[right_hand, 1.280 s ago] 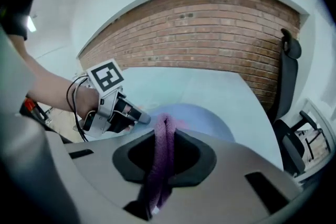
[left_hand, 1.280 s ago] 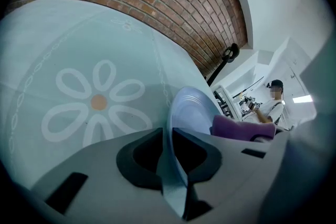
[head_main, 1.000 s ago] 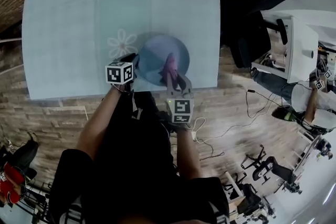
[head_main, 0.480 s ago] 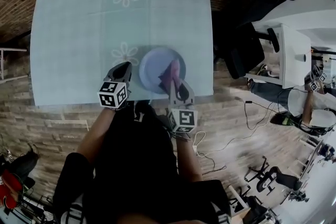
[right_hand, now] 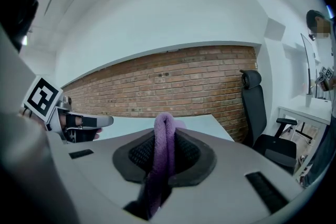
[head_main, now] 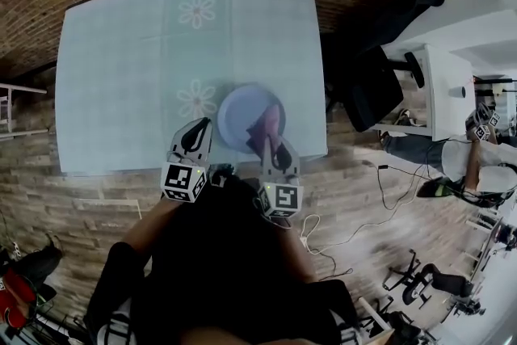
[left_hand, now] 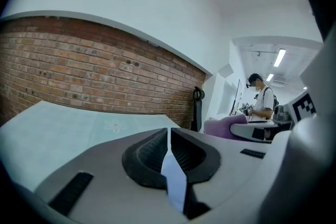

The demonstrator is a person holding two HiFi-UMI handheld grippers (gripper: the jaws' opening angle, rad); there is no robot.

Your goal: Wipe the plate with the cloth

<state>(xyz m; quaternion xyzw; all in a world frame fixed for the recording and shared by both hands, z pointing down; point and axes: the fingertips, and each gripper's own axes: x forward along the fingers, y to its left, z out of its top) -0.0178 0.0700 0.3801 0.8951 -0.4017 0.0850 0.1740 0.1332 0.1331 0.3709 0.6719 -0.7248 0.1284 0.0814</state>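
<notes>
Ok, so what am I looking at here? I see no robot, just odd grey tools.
A person holds a two-jaw gripper in each hand. One picture comes from a camera on their head, looking down; the other two cameras ride on the grippers, looking along the jaws. A pale blue plate is at the front edge of a flowered table. The left gripper is shut on a thin pale edge, apparently the plate's rim. The right gripper is shut on a purple cloth, over the plate.

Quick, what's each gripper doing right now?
Left gripper: closed on the rim of the pale blue round plate.
Right gripper: closed on the purple cloth.
</notes>
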